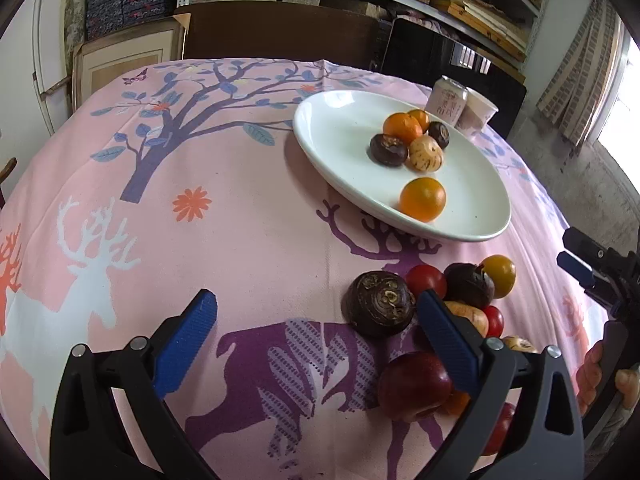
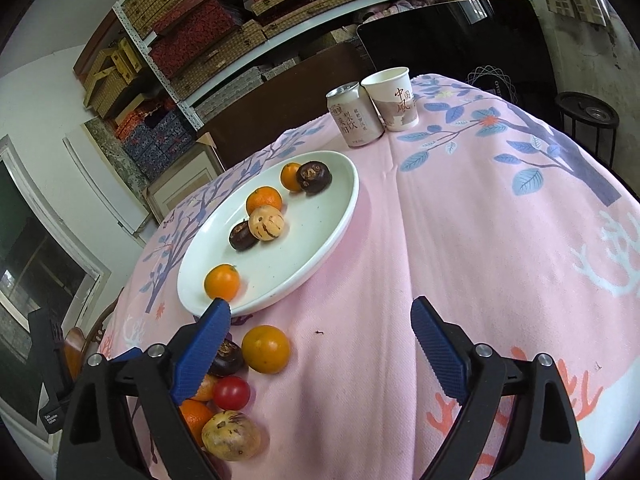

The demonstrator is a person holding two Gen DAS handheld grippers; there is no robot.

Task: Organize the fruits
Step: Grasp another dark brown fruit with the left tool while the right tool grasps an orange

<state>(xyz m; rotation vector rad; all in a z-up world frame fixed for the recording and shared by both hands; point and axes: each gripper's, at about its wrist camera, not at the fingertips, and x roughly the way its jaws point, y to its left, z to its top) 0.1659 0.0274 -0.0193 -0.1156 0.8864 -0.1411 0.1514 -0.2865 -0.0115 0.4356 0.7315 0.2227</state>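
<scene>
The round white ceramic plate (image 1: 348,136), at upper right of the left wrist view, holds six fruits: three glossy oranges (image 1: 423,199), two dark brown wrinkled ones and one pale streaked one. Loose fruits (image 1: 380,304) sit heaped on the pink deer-print desk cloth (image 1: 248,232) at lower right. Left claw (image 1: 316,340) and right claw (image 2: 320,356) both gape, released, gripping nothing.

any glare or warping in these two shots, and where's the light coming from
Left wrist view: a window at the right edge is blown out, and the tablecloth bulges with fisheye warp. Right wrist view: shelves bend, and the white plate shows soft daylight with little glare.
</scene>
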